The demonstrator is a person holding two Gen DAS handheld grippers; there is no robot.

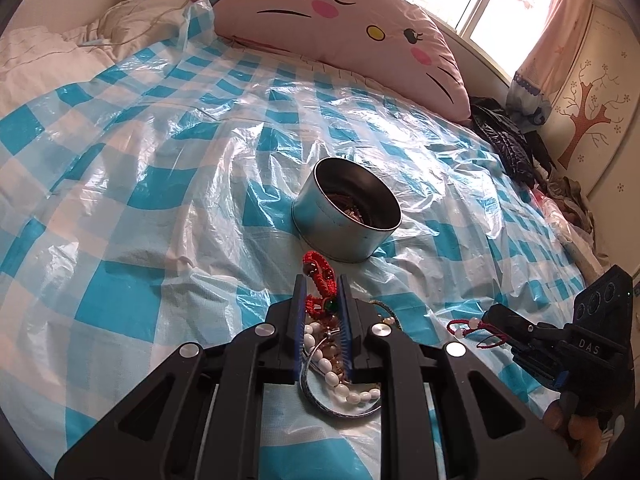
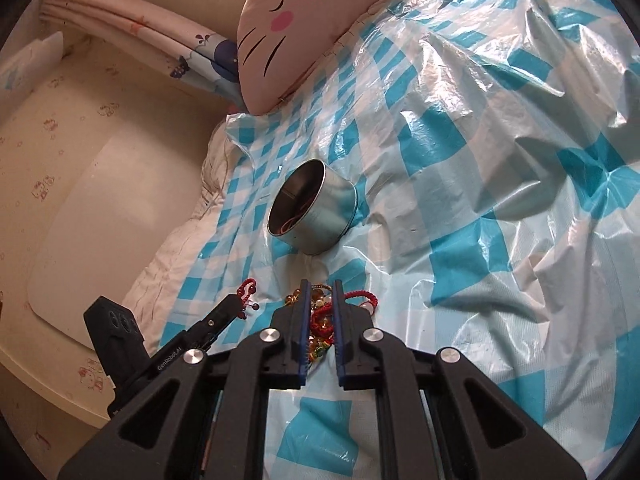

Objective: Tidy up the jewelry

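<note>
A round metal tin (image 1: 347, 212) stands open on the blue checked plastic sheet (image 1: 140, 184), with some jewelry inside; it also shows in the right wrist view (image 2: 314, 213). My left gripper (image 1: 322, 282) is shut on a red braided bracelet (image 1: 318, 272), lifted above a pile of jewelry with a white bead necklace (image 1: 332, 376). In the right wrist view my left gripper (image 2: 236, 304) carries that red bracelet (image 2: 247, 289). My right gripper (image 2: 321, 286) is shut on a red cord bracelet (image 2: 320, 322) over the pile. In the left wrist view it (image 1: 490, 316) holds a red cord with pale beads (image 1: 466, 326).
A pink cat-face pillow (image 1: 344, 28) lies at the head of the bed. White bedding (image 1: 60, 48) is bunched at the far left. Dark clothes (image 1: 508, 140) lie at the bed's right edge. A cream cabinet (image 2: 80, 200) stands beside the bed.
</note>
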